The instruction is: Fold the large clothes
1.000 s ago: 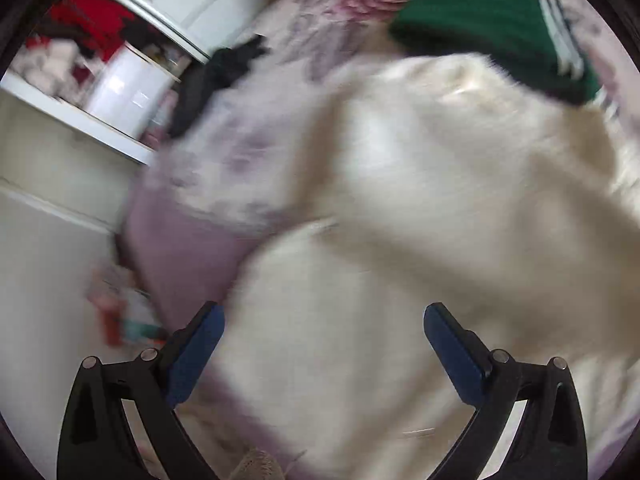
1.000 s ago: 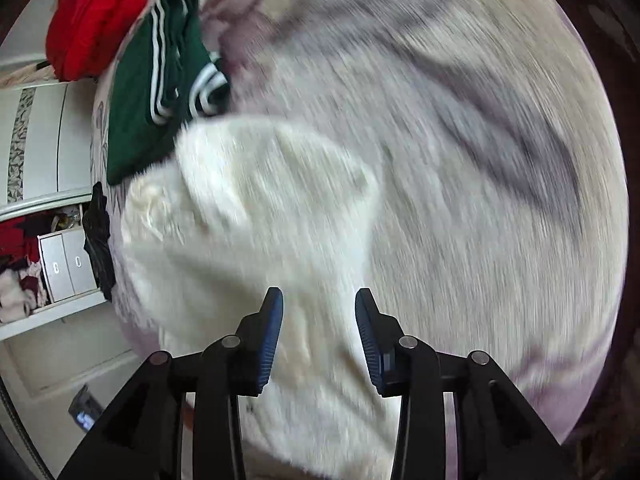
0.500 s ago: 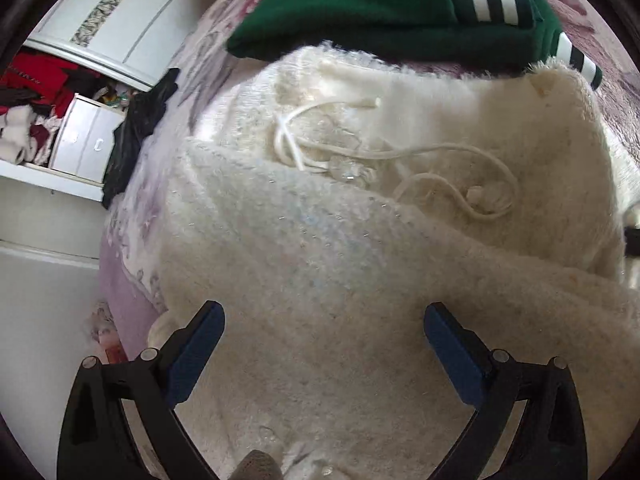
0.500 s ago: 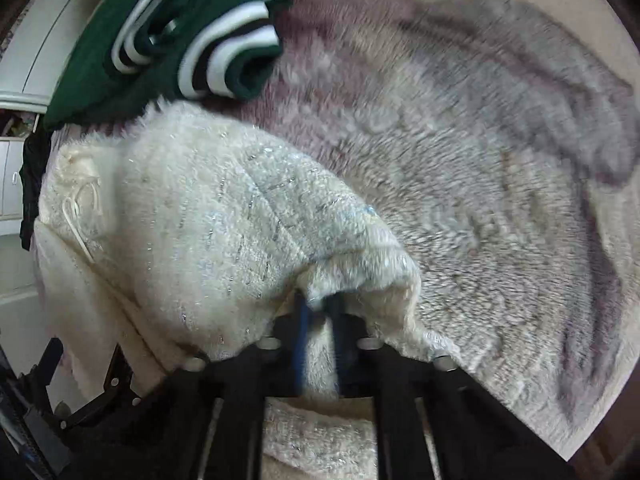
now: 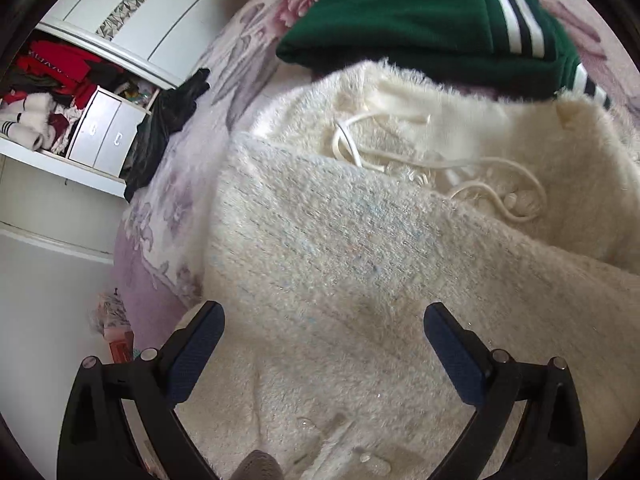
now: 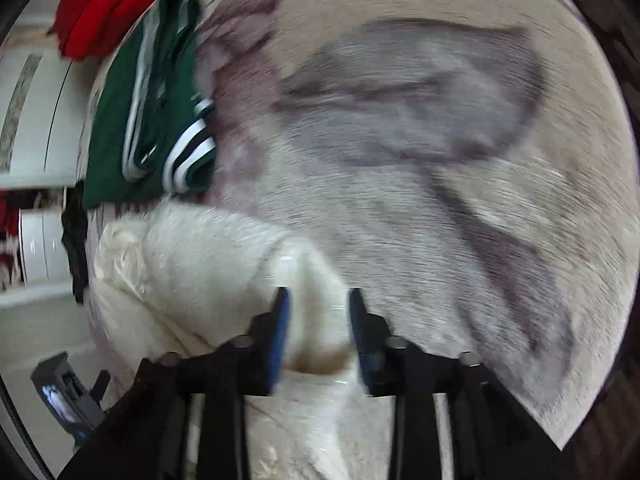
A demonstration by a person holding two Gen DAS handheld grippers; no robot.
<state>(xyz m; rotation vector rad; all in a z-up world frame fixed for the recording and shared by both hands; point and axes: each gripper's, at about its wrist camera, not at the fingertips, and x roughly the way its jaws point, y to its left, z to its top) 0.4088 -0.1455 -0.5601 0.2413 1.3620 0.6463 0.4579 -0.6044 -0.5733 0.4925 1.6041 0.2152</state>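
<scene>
A fluffy cream garment (image 5: 352, 264) with white drawstrings (image 5: 400, 160) lies partly folded on a floral bedspread (image 5: 160, 216). My left gripper (image 5: 322, 344) is wide open just above its folded-over layer and holds nothing. In the right wrist view, which is blurred, the same cream garment (image 6: 192, 264) lies at lower left. My right gripper (image 6: 316, 320) has its jaws partly apart with a bunch of the cream fabric between them, over the garment's right edge.
A folded green garment with white stripes (image 5: 432, 20) lies just beyond the cream one, also in the right wrist view (image 6: 148, 104). A red garment (image 6: 108, 4) lies further back. A black cloth (image 5: 164, 136) hangs at the bed's left edge by a white wardrobe (image 5: 132, 20).
The right gripper, shut on the cream fabric half a second ago, has opened partly and pulled back. The left gripper has stayed open, drawing back slightly over the garment.
</scene>
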